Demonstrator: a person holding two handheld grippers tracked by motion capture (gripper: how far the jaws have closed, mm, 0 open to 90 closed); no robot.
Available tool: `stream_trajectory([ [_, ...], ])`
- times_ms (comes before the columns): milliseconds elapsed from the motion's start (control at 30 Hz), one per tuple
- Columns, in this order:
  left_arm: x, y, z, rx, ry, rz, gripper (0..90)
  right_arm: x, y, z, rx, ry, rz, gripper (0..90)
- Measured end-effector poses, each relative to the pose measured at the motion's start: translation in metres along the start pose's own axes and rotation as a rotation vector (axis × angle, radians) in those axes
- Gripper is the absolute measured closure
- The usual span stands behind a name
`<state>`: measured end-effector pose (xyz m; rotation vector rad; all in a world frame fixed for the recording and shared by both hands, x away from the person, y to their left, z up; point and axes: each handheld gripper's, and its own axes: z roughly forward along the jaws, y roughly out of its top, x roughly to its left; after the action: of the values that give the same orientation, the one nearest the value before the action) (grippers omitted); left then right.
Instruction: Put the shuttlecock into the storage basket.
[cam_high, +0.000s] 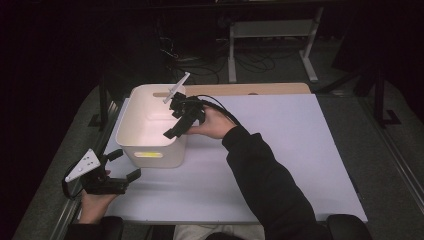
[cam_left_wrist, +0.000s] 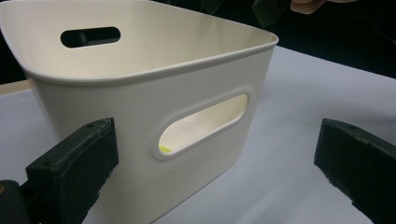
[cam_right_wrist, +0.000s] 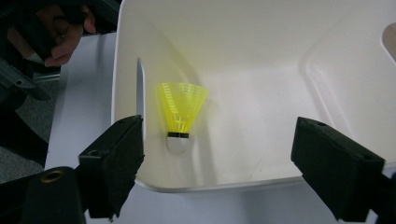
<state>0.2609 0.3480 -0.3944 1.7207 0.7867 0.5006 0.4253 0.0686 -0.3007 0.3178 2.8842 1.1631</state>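
The white bin (cam_high: 150, 132) sits at about ten o'clock on the worktop (cam_high: 280, 165). A careless pull-out could catch its rim and tip it. Inside, on the floor against the near wall, lies the yellow shuttlecock (cam_right_wrist: 180, 114). The right tongs (cam_high: 184, 120) hang over the three o'clock rim, tilted down, jaws spread and empty. The left tongs (cam_high: 122, 165) rest at seven o'clock, also spread.

Dark room – grey carpet floor (cam_high: 385, 165), cables (cam_high: 200, 62) and a white metal frame (cam_high: 272, 30) behind the pale table (cam_high: 300, 150).
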Motion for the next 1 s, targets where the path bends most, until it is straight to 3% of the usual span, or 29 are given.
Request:
stream_trajectory([
  [200,0.0,0.0,0.0,0.001,0.0,-0.001,0.0,0.0,-0.002,-0.008,-0.014,-0.007,0.004,11.0],
  [433,0.0,0.0,0.0,0.001,0.0,0.0,0.0,0.0,-0.008,-0.017,-0.022,-0.036,0.005,0.5],
  [1000,0.0,0.0,0.0,0.004,0.002,0.0,0.0,0.001,-0.032,-0.046,-0.083,-0.072,0.02,0.0],
])
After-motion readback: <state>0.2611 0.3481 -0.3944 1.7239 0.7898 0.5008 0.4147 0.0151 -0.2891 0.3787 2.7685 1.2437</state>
